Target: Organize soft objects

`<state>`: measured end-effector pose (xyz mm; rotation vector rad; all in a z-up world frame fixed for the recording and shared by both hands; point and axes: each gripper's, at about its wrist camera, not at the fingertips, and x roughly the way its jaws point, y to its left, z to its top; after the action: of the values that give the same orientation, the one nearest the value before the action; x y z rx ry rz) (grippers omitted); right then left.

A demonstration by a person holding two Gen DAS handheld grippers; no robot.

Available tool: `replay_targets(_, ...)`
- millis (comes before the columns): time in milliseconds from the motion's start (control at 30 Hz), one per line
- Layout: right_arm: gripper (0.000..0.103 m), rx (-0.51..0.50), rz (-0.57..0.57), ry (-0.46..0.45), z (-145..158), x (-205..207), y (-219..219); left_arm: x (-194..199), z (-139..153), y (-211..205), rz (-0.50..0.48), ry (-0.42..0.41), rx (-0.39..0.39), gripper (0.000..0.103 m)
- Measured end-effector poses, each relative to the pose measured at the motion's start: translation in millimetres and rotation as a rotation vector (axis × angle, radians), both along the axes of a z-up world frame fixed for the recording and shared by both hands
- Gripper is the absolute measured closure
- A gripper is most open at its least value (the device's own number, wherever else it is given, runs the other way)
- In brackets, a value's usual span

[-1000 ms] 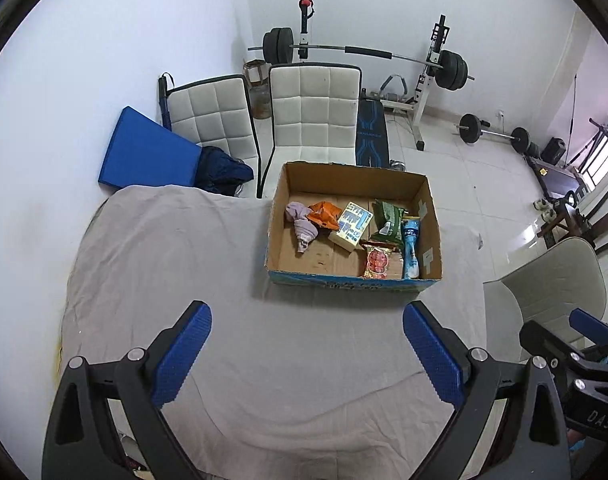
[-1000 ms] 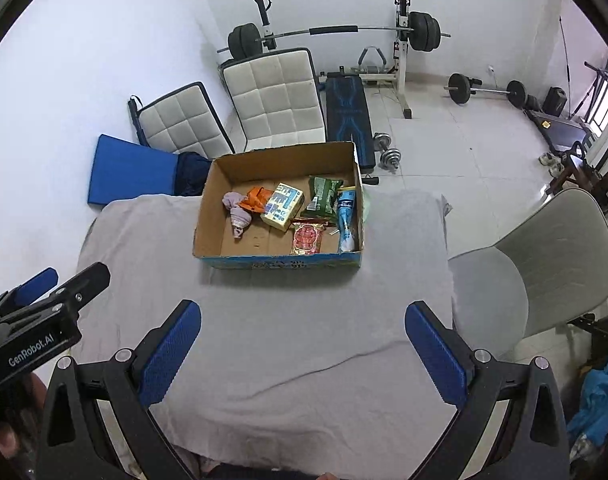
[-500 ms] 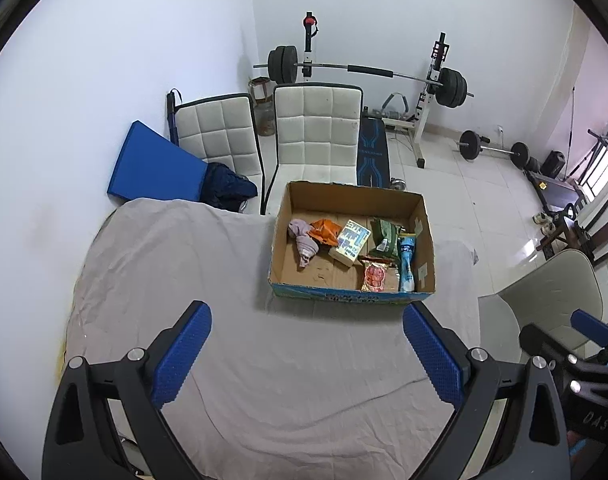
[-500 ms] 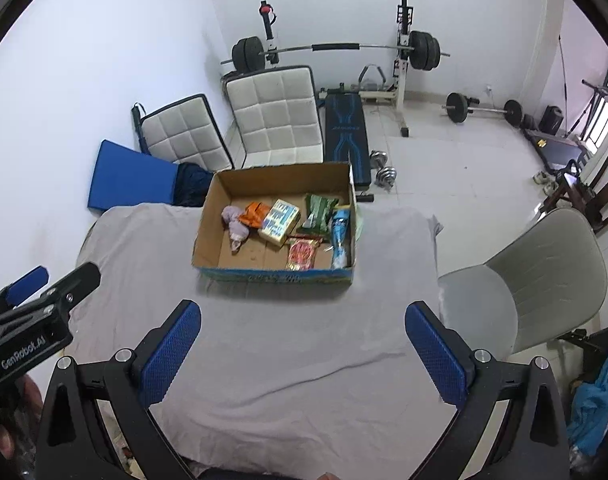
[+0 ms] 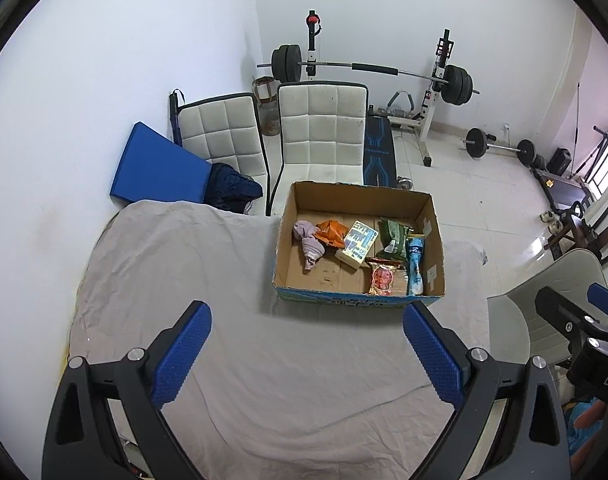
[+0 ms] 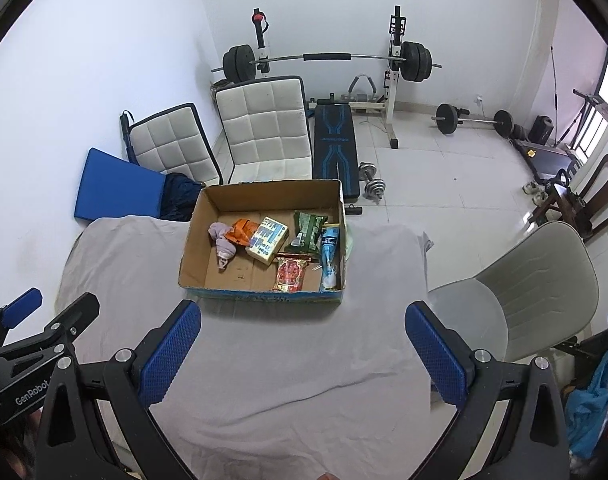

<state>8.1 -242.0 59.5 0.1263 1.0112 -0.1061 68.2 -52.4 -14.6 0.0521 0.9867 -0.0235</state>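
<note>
An open cardboard box (image 5: 300, 216) (image 6: 196, 236) stands on the grey-clothed table (image 5: 184, 264) (image 6: 116, 264). In it lie a lilac cloth (image 5: 309, 242) (image 6: 222, 242), an orange pouch (image 5: 331, 232) (image 6: 242, 231), a small carton (image 5: 357, 244) (image 6: 269, 239), a green packet (image 5: 392, 236) (image 6: 309, 230), a red snack bag (image 5: 382, 278) (image 6: 290, 273) and a blue tube (image 5: 415, 266) (image 6: 330, 256). My left gripper (image 5: 306, 354) and right gripper (image 6: 302, 350) are both open and empty, held well above the table's near half, short of the box.
Two white padded chairs (image 5: 322, 132) (image 5: 222, 132) and a blue mat (image 5: 156, 168) stand behind the table. A grey chair (image 6: 528, 292) is at the right edge. A bench and barbell rack (image 6: 336, 148) fill the back of the room.
Both grippers have pulled back and up, so the box looks smaller and farther. Both stay open. The box contents have not moved.
</note>
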Motion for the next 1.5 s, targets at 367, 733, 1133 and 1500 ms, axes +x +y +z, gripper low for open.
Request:
replay_targets(367, 0.000, -0.025, -0.002, 0.009, -8.3, 10.0, 2.4, 8.5, 0.7, -3.3, -0.002, -0.011, 0.000, 0.005)
replay_targets(733, 0.000, -0.030, -0.005, 0.012, -11.7, 12.1, 3.4, 11.5, 0.6, -1.2, -0.004, -0.011, 0.002, 0.005)
replay_targets(1133, 0.000, -0.031, -0.016, 0.024, -18.7, 11.6, 1.6, 17.0, -4.6, -1.8, -0.012, -0.010, 0.013, 0.005)
replay_targets(1500, 0.000, -0.035, -0.013, 0.028, -19.8, 13.1, 3.8, 17.2, -11.2, -0.8, -0.019, -0.004, 0.013, 0.004)
